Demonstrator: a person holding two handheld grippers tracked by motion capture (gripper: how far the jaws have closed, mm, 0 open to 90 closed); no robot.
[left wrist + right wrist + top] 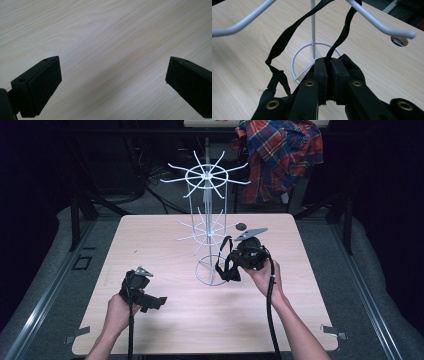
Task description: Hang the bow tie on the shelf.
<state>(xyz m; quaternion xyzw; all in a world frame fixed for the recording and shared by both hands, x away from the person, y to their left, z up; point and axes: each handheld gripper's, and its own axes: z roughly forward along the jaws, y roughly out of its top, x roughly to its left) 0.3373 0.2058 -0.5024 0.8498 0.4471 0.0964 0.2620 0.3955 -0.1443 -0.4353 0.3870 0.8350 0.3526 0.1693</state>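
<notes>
Pale wood-grain table (165,320) fills the foreground, with dark floor and cables around it and a plaid shirt (280,155) hung at the back.

Nearest the person, the left gripper (156,303) rests low over the bare tabletop, well apart from the work. In the left gripper view its two pads (42,85) stand wide apart with nothing between them but wood.

Farther in, the right gripper (226,270) sits just beside the foot of a white wire rack (206,227). Its jaws are pressed together on a black strap (338,40): the right gripper view shows the strap running up out of the closed pads toward one of the rack's lower prongs (382,25), while a second length loops down to the left and ends in a small buckle-like piece. Whether the strap already rests over the prong cannot be told for sure.

The strap looks light, thin and limp, so it should sag and twist freely and will not hold any shape; only tension will keep the loop open. Gripping near the top of the loop, as now, seems sensible, since a hold lower down would let the loop collapse. Its weave probably gives fair grip to the pads. The rack looks light and top-heavy on its ring base (298,62), so a tug on a snagged strap could tip it.
</notes>
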